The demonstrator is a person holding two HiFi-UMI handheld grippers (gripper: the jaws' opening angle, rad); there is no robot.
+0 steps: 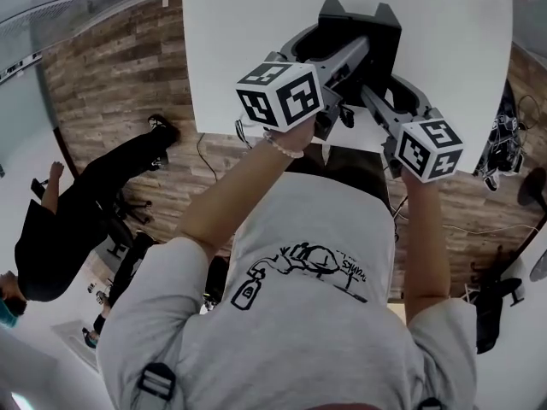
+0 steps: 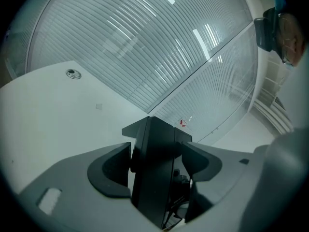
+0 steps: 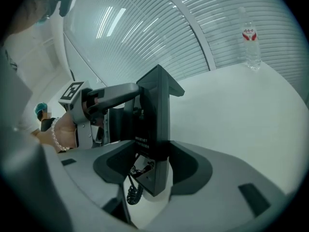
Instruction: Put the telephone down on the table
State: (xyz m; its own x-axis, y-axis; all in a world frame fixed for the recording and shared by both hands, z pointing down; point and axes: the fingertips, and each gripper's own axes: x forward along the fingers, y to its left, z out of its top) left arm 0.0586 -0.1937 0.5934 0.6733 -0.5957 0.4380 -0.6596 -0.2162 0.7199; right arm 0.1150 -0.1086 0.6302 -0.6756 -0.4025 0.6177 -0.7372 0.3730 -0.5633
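You've got the telephone (image 1: pixel 363 41) pinched from two sides: the left tongs (image 2: pixel 157 161) are clamped across its body and the right tongs (image 3: pixel 154 164) are clamped on it too. It looks held up off the counter (image 1: pixel 248 49). Watch the coiled cord (image 3: pixel 131 193) dangling beneath the telephone; it may bunch underneath and leave the telephone rocking. Ease one grip early and the telephone could twist. A water bottle (image 3: pixel 250 35) stands well beyond the telephone, out of your way.

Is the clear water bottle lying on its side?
No, the clear plastic water bottle stands upright on the white table.
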